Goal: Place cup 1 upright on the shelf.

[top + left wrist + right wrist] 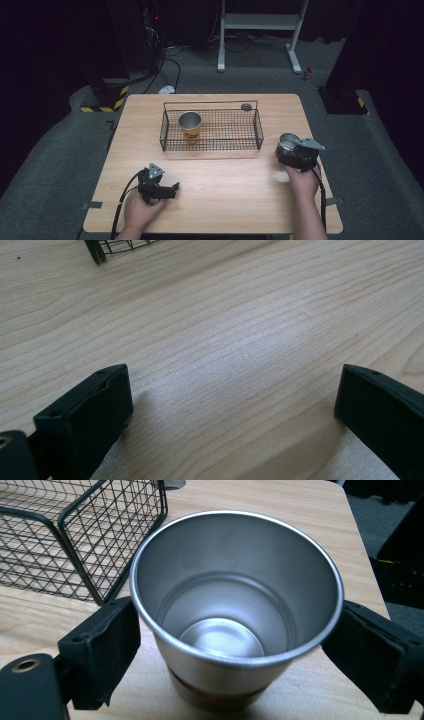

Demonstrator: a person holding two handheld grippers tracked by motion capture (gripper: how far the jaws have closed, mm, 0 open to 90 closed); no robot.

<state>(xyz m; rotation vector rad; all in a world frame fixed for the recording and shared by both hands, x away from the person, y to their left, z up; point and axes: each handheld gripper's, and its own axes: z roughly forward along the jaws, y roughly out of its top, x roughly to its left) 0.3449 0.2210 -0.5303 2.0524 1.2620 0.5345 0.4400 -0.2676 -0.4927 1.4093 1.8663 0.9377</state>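
A steel cup (288,141) hangs just right of the black wire basket (258,131), with my right gripper (295,152) shut on it. In the right gripper view the cup (235,595) is upright and empty between the two black jaws of the right gripper (235,645), which press on its sides below the rim. A second steel cup with a yellow sleeve (190,126) stands upright in the basket's left end. My left gripper (172,189) rests low over the table's front left, open. Nothing but bare wood lies between the jaws of the left gripper (230,405).
The wooden table (225,190) carries the basket at its far middle, and a small dark disc (246,106) lies behind the basket. The basket's corner (95,540) is close to the left of the held cup. The table's right edge (325,165) is near my right hand.
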